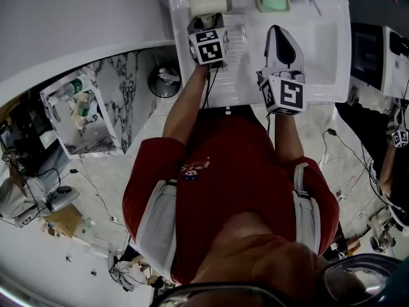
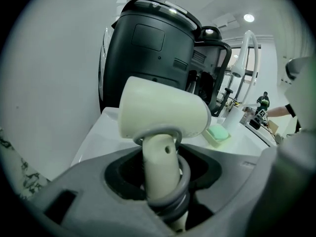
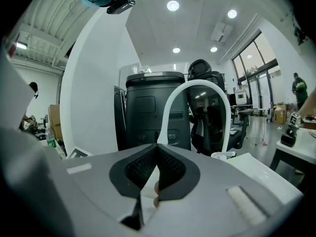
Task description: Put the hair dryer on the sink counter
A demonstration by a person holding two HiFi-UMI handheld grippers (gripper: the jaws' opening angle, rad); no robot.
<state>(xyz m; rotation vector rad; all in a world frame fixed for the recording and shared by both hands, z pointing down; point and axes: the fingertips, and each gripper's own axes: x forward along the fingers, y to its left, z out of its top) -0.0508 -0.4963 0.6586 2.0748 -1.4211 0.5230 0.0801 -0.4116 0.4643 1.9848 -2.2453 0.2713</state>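
**Dryer in left claw at back-left of sink surface**

The cream hair dryer (image 2: 163,115) was in the left claw (image 2: 163,174), w/ both jaws clamped on its handle. The barrel lay crosswise above them. A grey cord loop (image 2: 183,194) wrapped the handle just where the jaws gripped. From the head view the dryer (image 1: 209,4) sat over the back-left corner of the white sink surface (image 1: 182,56). Whether it touched the surface couldn't be told.

A green soap (image 2: 218,134) lay in its dish just to the right of the barrel, near the surface's back edge. The white arched faucet (image 2: 247,48) rose beyond it.

The right claw (image 3: 157,154) was clenched, tips meeting, nothing between the jaws. It hung over the sink basin (image 1: 319,50), well apart from the dryer.

Behind the surface stood a dark lidded bin (image 2: 148,53) and a black office chair (image 3: 207,107). On the marble floor left of the sink were a small round black bin (image 1: 164,80) and a marble-pattern shelf unit (image 1: 83,114) w/ bottles in it.
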